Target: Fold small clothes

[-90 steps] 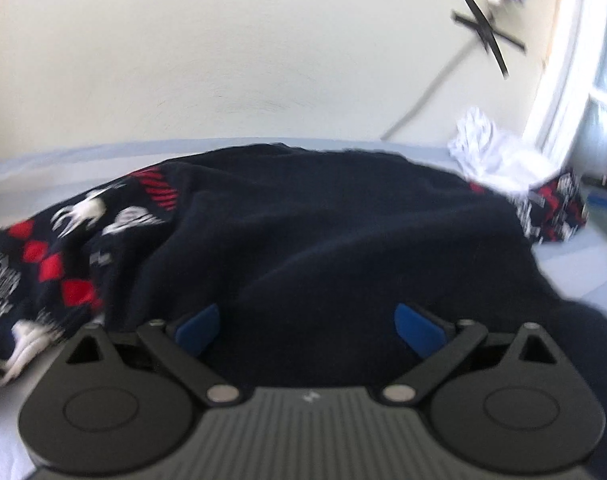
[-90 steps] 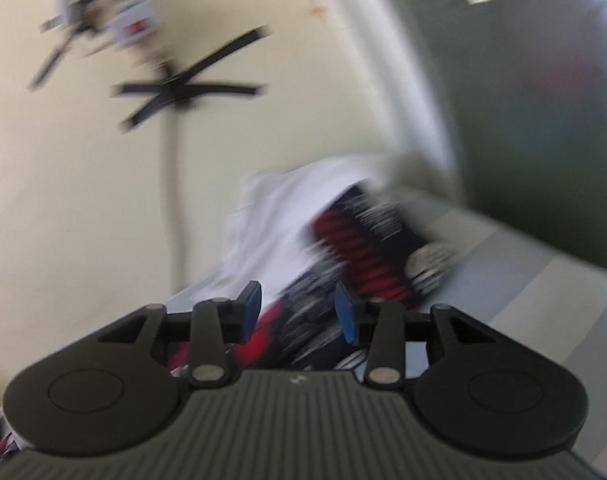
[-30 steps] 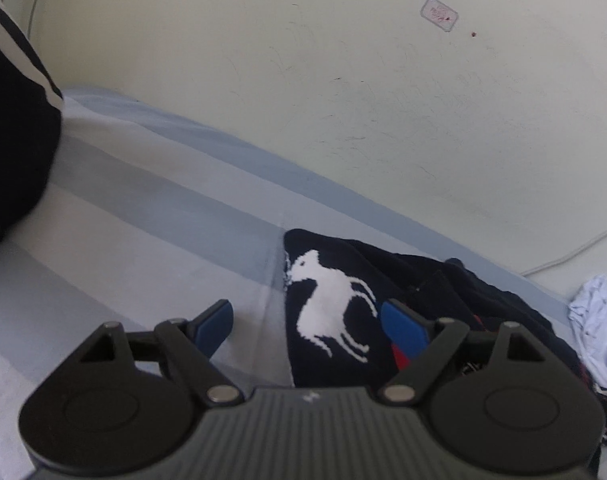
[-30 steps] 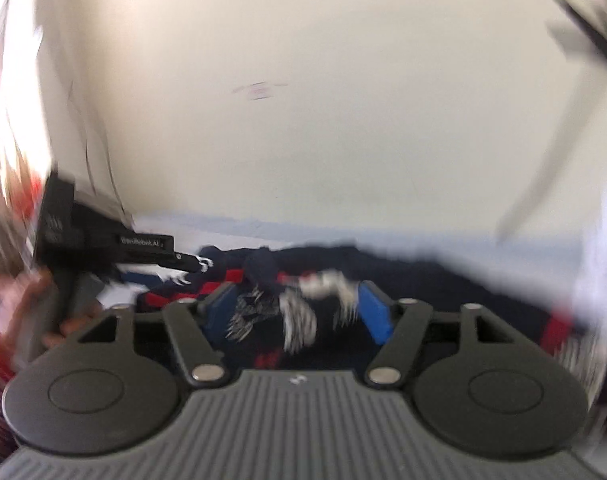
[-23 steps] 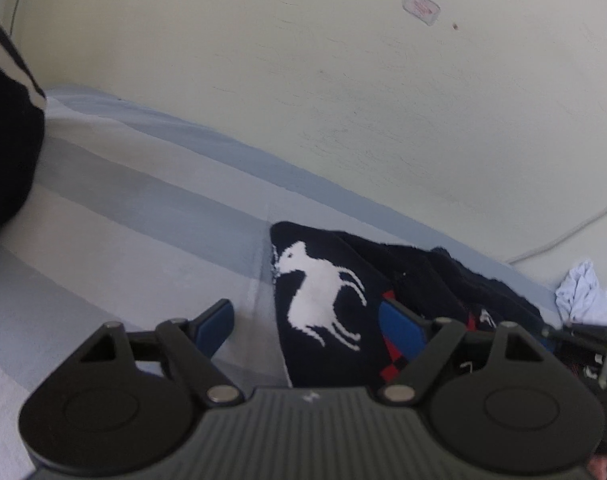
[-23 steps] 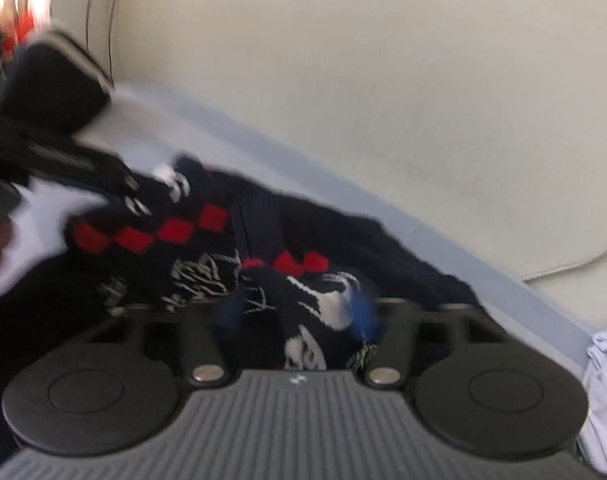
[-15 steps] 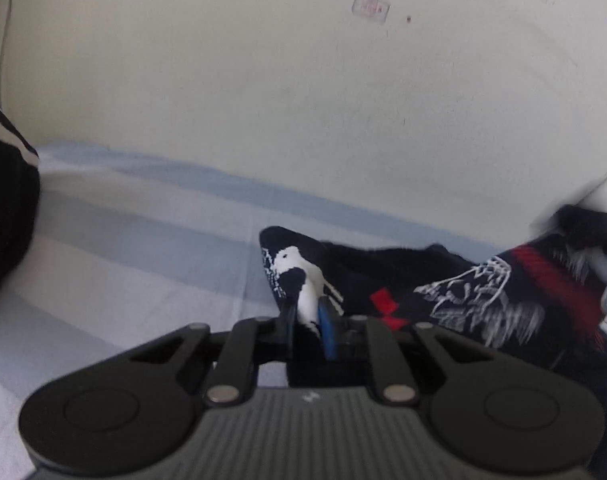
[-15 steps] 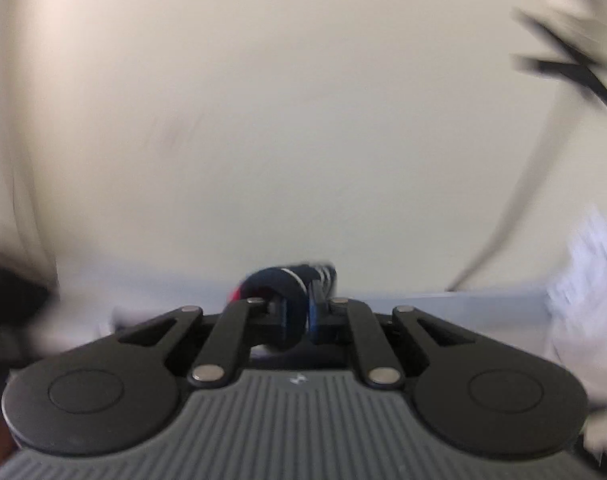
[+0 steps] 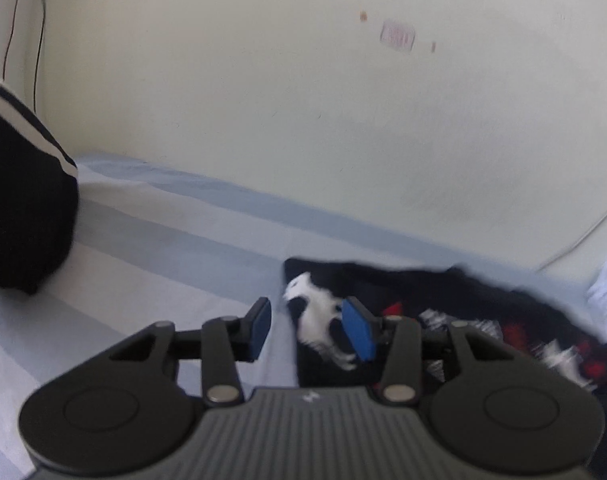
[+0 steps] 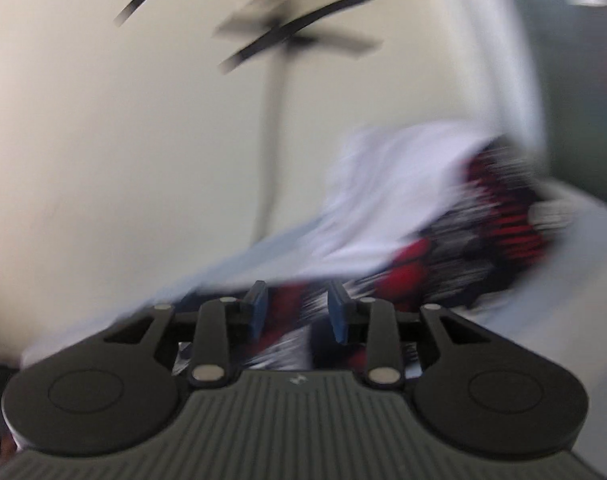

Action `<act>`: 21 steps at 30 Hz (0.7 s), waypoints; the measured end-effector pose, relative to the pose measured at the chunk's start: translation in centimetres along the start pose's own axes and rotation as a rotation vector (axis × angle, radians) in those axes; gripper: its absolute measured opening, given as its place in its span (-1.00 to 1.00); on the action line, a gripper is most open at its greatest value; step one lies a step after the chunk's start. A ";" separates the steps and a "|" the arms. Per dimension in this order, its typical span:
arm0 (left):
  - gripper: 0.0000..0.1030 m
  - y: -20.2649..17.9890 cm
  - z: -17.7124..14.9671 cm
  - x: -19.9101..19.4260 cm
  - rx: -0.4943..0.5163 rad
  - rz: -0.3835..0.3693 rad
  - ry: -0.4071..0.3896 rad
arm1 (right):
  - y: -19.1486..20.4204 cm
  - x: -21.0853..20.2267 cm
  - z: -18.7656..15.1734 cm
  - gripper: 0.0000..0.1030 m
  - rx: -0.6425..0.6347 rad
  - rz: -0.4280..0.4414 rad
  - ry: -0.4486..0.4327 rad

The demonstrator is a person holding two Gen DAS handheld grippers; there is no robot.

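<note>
Between my left gripper's (image 9: 309, 328) blue pads, which stand apart and clamp nothing, lies the near corner of the dark navy knitted sweater with white animal and red diamond patterns (image 9: 455, 304); its white animal figure sits just inside my right-hand pad (image 9: 357, 334). The sweater is spread on the pale blue-and-white striped bedsheet (image 9: 175, 264) and runs off to my right. A black cushion with white stripes (image 9: 23, 208) rests well apart on the left, against the cream wall (image 9: 263, 100).

My right gripper (image 10: 297, 314) also has its pads apart, holding nothing, with blurred red, black and white patterned cloth (image 10: 455, 256) just beyond them and a crumpled white garment (image 10: 391, 188) lying partly over it.
</note>
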State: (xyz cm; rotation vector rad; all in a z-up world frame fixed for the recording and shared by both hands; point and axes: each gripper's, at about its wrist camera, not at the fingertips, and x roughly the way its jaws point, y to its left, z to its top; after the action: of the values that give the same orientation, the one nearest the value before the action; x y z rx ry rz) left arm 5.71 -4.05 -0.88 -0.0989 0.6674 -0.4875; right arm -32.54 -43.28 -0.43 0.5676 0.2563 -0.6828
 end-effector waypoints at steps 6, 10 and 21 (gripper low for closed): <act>-0.09 -1.2 -0.6 -0.3 0.034 -0.087 0.012 | -9.4 -3.4 1.5 -0.02 0.273 -0.106 -0.077; -0.04 -2.5 -1.4 0.8 0.109 -0.046 0.027 | -12.3 -1.9 1.8 0.03 0.360 -0.132 -0.053; -0.02 -1.8 -1.4 1.4 0.087 -0.049 0.053 | -12.2 -0.2 2.6 -0.80 0.404 -0.042 -0.119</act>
State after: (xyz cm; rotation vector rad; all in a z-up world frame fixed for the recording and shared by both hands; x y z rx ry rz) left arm 5.06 -6.21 -2.38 -0.0206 0.6959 -0.5672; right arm -40.63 -52.39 -3.23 0.9054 0.0159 -0.8121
